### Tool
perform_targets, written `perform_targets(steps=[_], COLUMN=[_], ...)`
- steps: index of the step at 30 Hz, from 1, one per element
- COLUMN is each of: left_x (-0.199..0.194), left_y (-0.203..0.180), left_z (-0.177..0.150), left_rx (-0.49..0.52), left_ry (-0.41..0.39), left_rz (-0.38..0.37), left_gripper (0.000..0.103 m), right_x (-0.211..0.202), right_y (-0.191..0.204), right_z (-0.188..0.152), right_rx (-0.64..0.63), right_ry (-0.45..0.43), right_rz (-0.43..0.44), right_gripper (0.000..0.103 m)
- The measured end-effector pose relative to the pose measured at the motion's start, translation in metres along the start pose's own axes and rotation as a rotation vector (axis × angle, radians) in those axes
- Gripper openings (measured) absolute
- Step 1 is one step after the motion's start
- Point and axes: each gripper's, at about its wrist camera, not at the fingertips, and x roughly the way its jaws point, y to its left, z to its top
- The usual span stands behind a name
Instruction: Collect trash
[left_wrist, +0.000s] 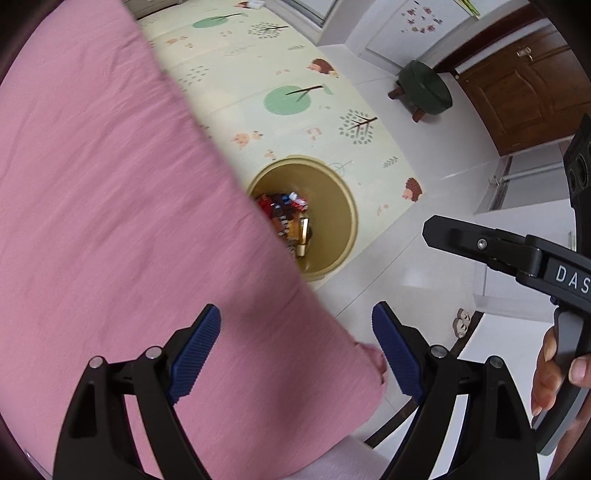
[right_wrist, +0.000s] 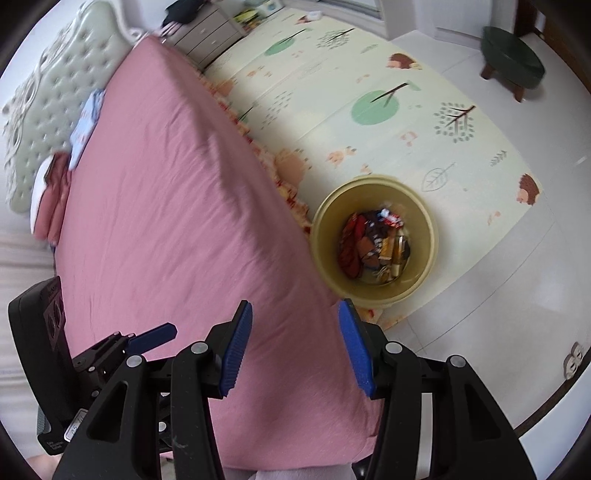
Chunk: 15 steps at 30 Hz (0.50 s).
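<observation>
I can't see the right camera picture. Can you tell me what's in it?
Open, empty tongs hover over a pink bed. Beside it, a yellow bin of wrappers stands on a play mat.

In the left wrist view the pink bed (left_wrist: 129, 221) hides part of the yellow bin (left_wrist: 332, 206). Its wrappers (right_wrist: 373, 243) are too small to identify. The right gripper (left_wrist: 517, 258) is cut off by the frame edge.

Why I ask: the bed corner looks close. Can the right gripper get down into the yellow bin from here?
Probably yes: the right gripper is open and empty, and the yellow bin stands open-topped beside the pink bed, unobstructed.
</observation>
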Motion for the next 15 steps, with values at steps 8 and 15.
perform_targets(steps=[8,15], left_x=[-0.021,-0.032], left_y=[0.059,0.099], left_z=[-0.064,-0.113], left_rx=[-0.128,-0.238], left_ry=[-0.011,-0.035], left_rz=[0.035,0.041], left_gripper=[0.083,0.083], right_x=[0.026,0.052], right_y=[0.067,0.118], right_z=[-0.039,-0.071], right_rx=[-0.150,-0.262], right_ry=[0.087,0.163], right_rz=[0.014,0.033], right_gripper=[0.049,0.049])
